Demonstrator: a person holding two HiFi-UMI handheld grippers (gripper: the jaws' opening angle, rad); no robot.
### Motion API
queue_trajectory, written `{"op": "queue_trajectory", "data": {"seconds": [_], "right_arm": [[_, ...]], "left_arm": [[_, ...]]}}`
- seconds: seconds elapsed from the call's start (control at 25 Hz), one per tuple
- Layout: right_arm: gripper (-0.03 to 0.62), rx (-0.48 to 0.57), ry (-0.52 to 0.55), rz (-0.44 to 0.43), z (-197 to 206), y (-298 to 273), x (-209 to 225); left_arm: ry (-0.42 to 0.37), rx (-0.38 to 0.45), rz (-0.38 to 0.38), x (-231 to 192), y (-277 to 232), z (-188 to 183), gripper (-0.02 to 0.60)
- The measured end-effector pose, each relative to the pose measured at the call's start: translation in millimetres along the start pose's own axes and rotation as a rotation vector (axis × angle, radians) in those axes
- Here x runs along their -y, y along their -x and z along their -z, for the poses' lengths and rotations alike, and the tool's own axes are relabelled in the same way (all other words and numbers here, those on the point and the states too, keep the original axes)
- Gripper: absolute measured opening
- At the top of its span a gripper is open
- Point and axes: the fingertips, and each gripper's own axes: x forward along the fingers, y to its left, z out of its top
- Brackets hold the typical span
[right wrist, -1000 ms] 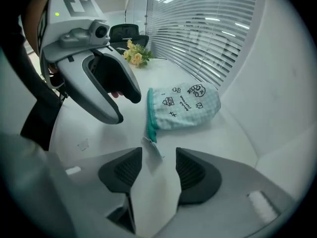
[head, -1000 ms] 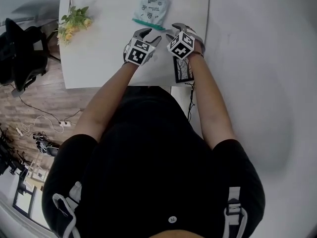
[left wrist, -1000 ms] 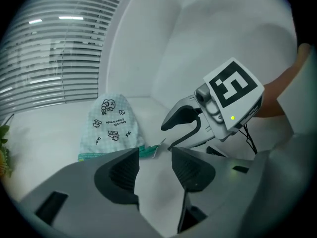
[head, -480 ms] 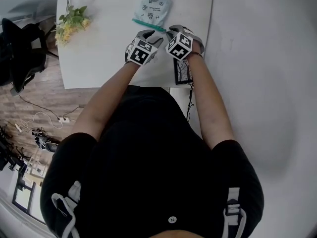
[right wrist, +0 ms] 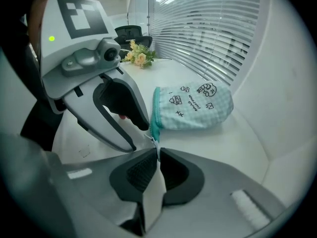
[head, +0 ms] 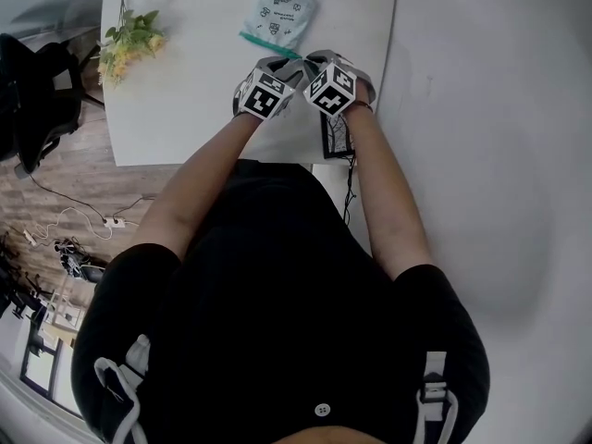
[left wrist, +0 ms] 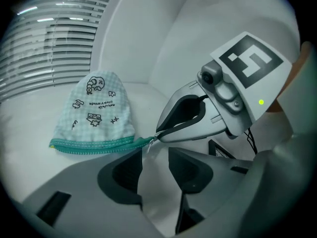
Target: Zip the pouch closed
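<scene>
A pale green checked pouch (head: 280, 12) with a teal zipper edge (head: 266, 43) lies on the white table (head: 185, 109). Both grippers meet at the zipper's right end. My right gripper (right wrist: 157, 151) is closing its jaws, and its tips pinch the small zipper pull (right wrist: 156, 144) at the end of the teal edge (right wrist: 155, 110). In the left gripper view the right gripper's tips (left wrist: 159, 134) hold that pull beside the pouch (left wrist: 96, 110). My left gripper (left wrist: 154, 163) is open and closing, just short of the zipper end (left wrist: 143, 143), with nothing pressed between its pads.
A bunch of yellow flowers (head: 129, 44) lies at the table's far left. A dark framed picture (head: 335, 137) sits at the near right edge. A black chair (head: 37, 91) and cables are on the wood floor to the left. Window blinds (right wrist: 208, 29) run behind the table.
Both grippers have drawn together at the pouch's zipper end. The left one came in from the left and sank a little. The right jaws have closed on the pull.
</scene>
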Motion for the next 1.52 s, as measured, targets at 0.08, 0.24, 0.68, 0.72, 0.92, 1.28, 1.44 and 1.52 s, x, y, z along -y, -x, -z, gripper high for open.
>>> {"op": "queue_trajectory", "data": {"seconds": [0.08, 0.24, 0.68, 0.72, 0.92, 1.28, 1.44, 1.52], "right_arm": [[0.029, 0.012, -0.001, -0.006, -3, 0, -3], [0.028, 0.033, 0.001, -0.013, -10, 3, -6], [0.026, 0.039, 0.023, -0.027, -15, 5, -14], [0.025, 0.034, 0.024, -0.027, -15, 5, -15], [0.023, 0.002, 0.036, -0.026, -12, 2, -22], [0.023, -0.064, 0.017, -0.045, -2, 0, -30], [0.021, -0.069, 0.009, -0.043, 1, 6, -31], [0.023, -0.069, 0.010, -0.041, 1, 6, -32]], "left_arm": [[0.013, -0.013, 0.001, -2, -4, 4, 0.151], [0.022, -0.035, -0.004, -4, -7, 7, 0.133], [0.039, -0.037, -0.042, -12, -3, 7, 0.011], [0.038, -0.042, -0.043, -11, -2, 7, 0.011], [0.037, -0.071, -0.057, -11, -1, 13, 0.008], [0.053, -0.126, -0.069, -10, 2, 23, 0.008], [0.039, -0.136, -0.080, -6, 7, 23, 0.008], [0.033, -0.138, -0.089, -6, 9, 24, 0.008]]}}
